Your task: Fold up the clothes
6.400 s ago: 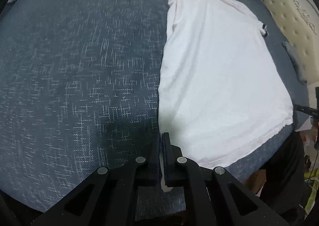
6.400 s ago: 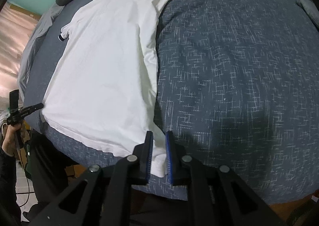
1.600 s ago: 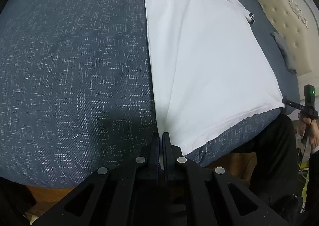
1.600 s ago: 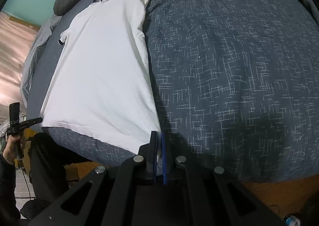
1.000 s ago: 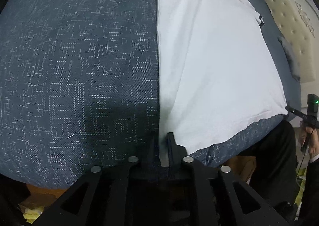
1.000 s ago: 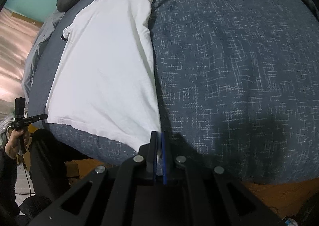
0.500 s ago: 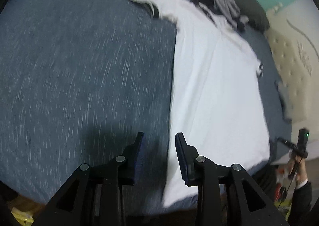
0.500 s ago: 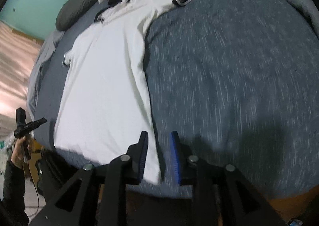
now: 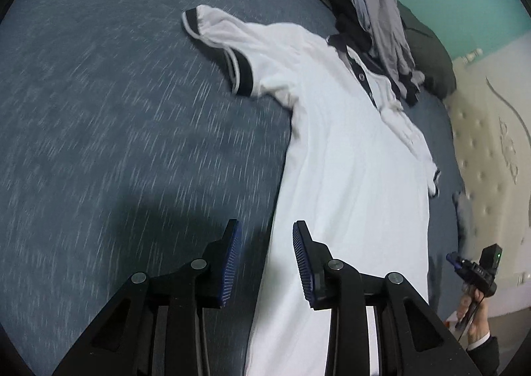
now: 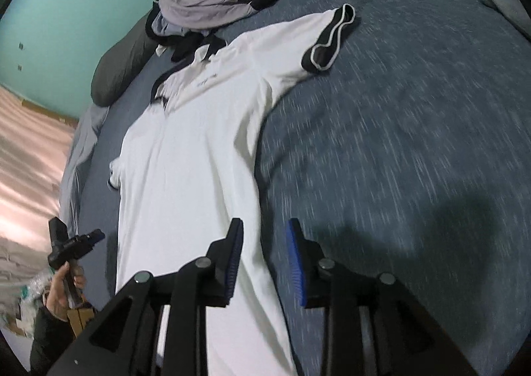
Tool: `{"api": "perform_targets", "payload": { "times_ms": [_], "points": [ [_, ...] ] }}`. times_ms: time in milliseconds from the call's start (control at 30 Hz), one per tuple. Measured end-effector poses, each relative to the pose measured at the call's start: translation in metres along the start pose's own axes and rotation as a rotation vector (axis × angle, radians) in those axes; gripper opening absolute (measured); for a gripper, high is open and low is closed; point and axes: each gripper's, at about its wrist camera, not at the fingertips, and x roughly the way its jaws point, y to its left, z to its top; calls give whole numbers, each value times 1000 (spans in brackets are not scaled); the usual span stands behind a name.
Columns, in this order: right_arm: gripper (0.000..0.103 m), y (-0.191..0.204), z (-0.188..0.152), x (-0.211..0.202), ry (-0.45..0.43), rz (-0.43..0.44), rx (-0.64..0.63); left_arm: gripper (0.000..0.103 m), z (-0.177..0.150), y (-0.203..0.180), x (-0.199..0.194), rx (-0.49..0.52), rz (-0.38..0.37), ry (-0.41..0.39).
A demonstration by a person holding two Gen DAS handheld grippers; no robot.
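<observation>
In the left wrist view, the left gripper (image 9: 265, 243) hangs with its jaws apart and empty above the side edge of the white polo shirt (image 9: 348, 177), which lies flat on the blue bedspread (image 9: 116, 110) with a heap of grey and black clothes (image 9: 371, 11) by its collar. In the right wrist view, the right gripper (image 10: 264, 246) is opening with nothing between its pads, poised over the shirt's other side edge, while the opposite gripper shows at the left, held in a hand (image 10: 63, 289).
</observation>
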Motion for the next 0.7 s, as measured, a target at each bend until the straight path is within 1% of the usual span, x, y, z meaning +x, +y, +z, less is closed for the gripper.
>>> {"api": "perform_targets", "payload": {
  "times_ms": [100,233,333,433,600,633,667,700],
  "points": [
    [29,-3,23,16,-15,5,23,35,21,-1,12,-8,-6,-17],
    [29,-8,46,34,-39,15,51,35,45,-7,28,3,-18,-29],
    [30,-13,62,47,-57,20,85,35,55,-10,42,-1,-24,-27],
    [31,-15,76,59,-72,7,104,36,62,-11,55,-16,-27,-24],
    [33,-18,95,75,-100,-1,140,36,70,-12,69,-38,-41,-44],
    [36,-21,98,77,-108,7,157,36,71,-12,71,-39,-44,-50],
    [46,-23,102,80,-116,15,176,36,73,-12,73,-39,-44,-56],
    [50,-25,105,82,-123,15,190,36,75,-12,74,-42,-46,-60]
  ]
}}
